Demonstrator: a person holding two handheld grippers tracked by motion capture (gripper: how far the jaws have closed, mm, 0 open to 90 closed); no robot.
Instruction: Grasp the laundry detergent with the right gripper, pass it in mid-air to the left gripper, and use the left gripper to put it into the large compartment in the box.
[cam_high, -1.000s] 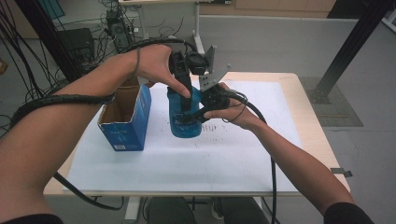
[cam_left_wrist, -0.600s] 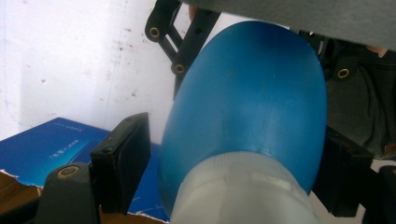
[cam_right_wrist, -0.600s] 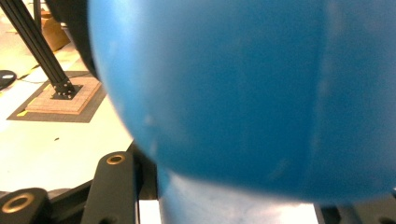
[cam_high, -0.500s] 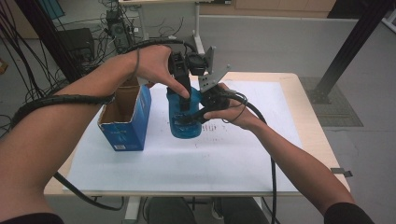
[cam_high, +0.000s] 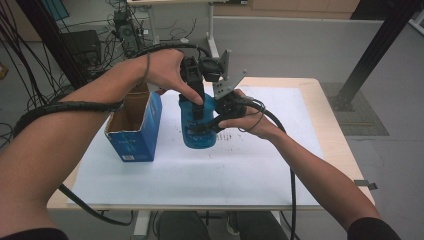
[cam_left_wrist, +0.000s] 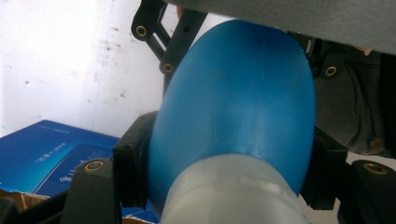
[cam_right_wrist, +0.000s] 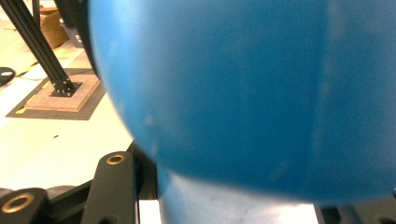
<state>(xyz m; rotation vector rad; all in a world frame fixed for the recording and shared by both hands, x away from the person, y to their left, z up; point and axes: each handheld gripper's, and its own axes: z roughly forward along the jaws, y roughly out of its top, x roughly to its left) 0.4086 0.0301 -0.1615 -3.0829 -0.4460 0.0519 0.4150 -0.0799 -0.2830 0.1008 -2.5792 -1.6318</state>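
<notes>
**Both grippers clamped on blue bottle**

Blue bottle (cam_high: 198, 127) stands upright on white table sheet (cam_high: 200, 175), just right of open blue box (cam_high: 134, 132). Left gripper (cam_high: 197, 102) comes from above; its jaws have just been closing w/ the bottle between them & now press its sides near the white cap (cam_left_wrist: 233, 191). Right gripper (cam_high: 212, 122) grips bottle from the right, jaws tight on the body. Left hand (cam_high: 167, 70) & right hand (cam_high: 247, 117) sit close together over the bottle.

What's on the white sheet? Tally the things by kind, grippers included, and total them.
Blue bottle: 1
Open blue carton: 1
Grippers: 2, the left gripper and the right gripper, both on the bottle
Total: 4
</notes>
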